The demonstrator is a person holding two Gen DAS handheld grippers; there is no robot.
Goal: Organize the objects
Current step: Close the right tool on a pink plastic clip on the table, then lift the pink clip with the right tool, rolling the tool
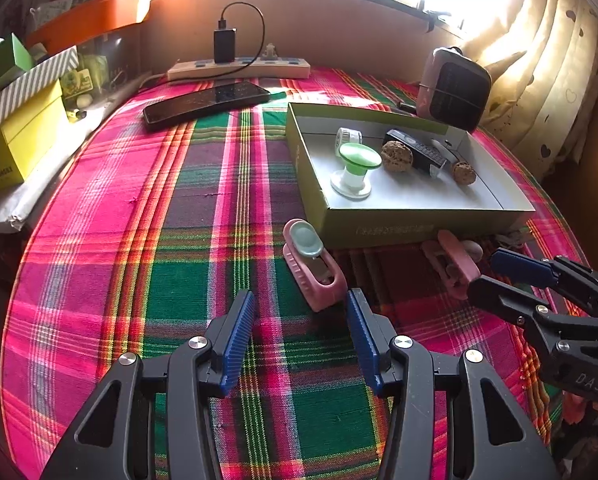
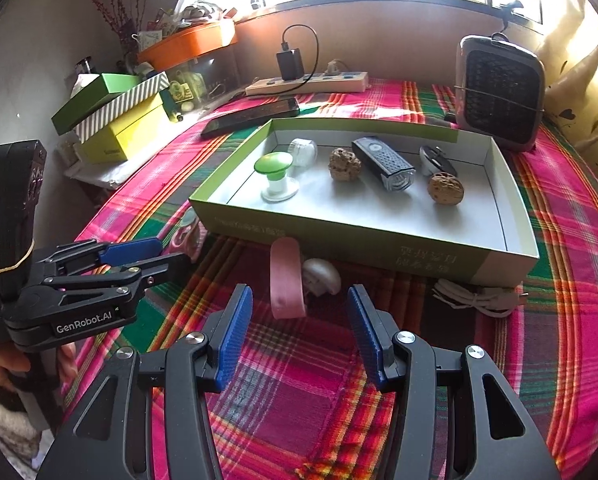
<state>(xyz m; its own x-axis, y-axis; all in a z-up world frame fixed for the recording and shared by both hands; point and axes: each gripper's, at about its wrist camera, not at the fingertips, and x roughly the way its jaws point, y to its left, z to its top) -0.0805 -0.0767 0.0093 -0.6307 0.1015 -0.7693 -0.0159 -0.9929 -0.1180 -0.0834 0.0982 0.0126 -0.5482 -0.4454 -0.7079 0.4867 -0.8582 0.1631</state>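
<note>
A shallow green box (image 1: 419, 226) (image 2: 339, 236) with a white inside holds a green-topped knob (image 1: 357, 162) (image 2: 275, 172), two brown nut-like lumps, a black device and small white items. On the plaid cloth in front of it lie two pink clips. The clip with a teal part (image 1: 311, 268) lies just ahead of my left gripper (image 1: 300, 294) (image 2: 171, 254), which is open and holds nothing. The plain pink clip (image 2: 286, 280) (image 1: 457, 262) lies beside a white shell-like piece (image 2: 321, 278); its near end reaches between the open fingertips of my right gripper (image 2: 299, 292) (image 1: 485, 274), untouched.
A phone (image 1: 207, 102), a power strip (image 1: 239, 68) with a charger and a small heater (image 2: 499, 92) stand behind the box. Stacked yellow and green boxes (image 1: 15, 132) crowd the left edge. A coiled white cable (image 2: 475, 296) lies by the box's near right corner. A hand grips the left tool.
</note>
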